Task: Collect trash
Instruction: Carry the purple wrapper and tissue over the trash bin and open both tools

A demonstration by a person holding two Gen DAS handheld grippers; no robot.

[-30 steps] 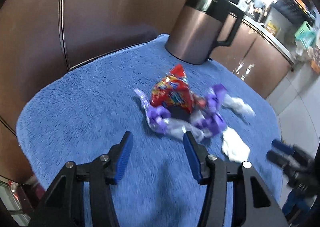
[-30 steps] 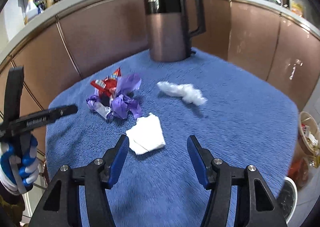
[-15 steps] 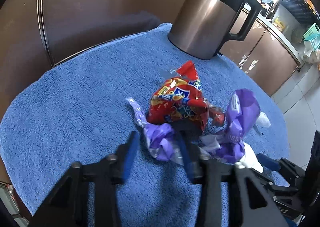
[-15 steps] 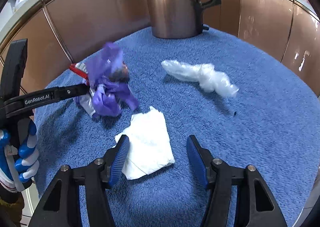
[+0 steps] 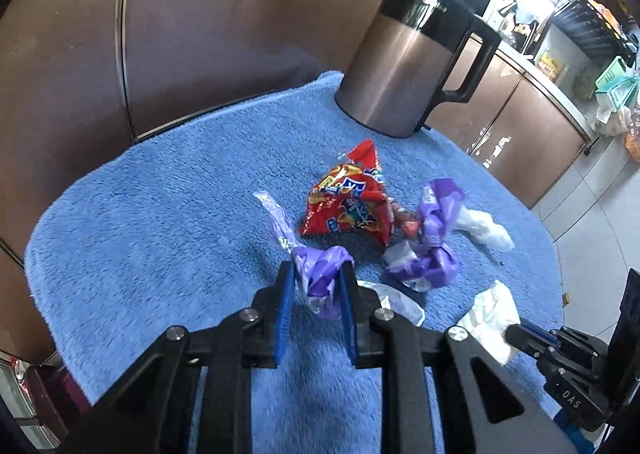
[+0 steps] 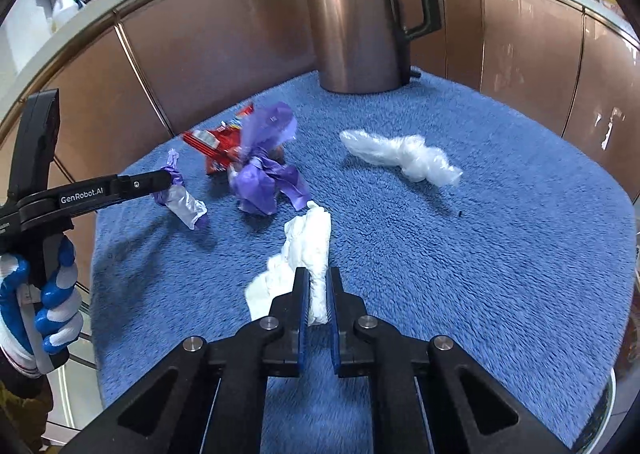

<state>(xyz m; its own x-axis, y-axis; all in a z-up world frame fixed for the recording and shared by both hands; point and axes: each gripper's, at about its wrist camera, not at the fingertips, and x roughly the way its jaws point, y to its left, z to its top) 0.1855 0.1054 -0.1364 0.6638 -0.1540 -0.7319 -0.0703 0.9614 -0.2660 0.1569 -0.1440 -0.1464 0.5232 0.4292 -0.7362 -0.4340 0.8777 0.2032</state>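
Note:
Trash lies on a blue towel [image 5: 160, 214]: a red snack bag [image 5: 348, 206], a crumpled purple wrapper [image 5: 432, 250], a clear plastic bag [image 6: 404, 158] and a white tissue [image 6: 308, 242]. My left gripper [image 5: 317, 267] has its jaws closing, and its pads squeeze a smaller purple wrapper piece [image 5: 320, 286] just in front of the red bag. From the right wrist, that same gripper [image 6: 162, 184] comes in from the left, held by a gloved hand [image 6: 52, 294]. My right gripper [image 6: 317, 286] is shut on the near end of the bunched-up tissue.
A tall steel kettle [image 5: 400, 66] with a black handle stands at the towel's far edge. Copper-coloured cabinet fronts [image 6: 200, 34] curve round behind the table. The towel's right half [image 6: 500, 234] is bare fabric. Tiled floor [image 5: 592, 214] lies beyond the right edge.
My left gripper went forward to the purple wrapper piece and narrowed onto it. My right gripper closed on the white tissue, which bunched up from flat into a long roll.

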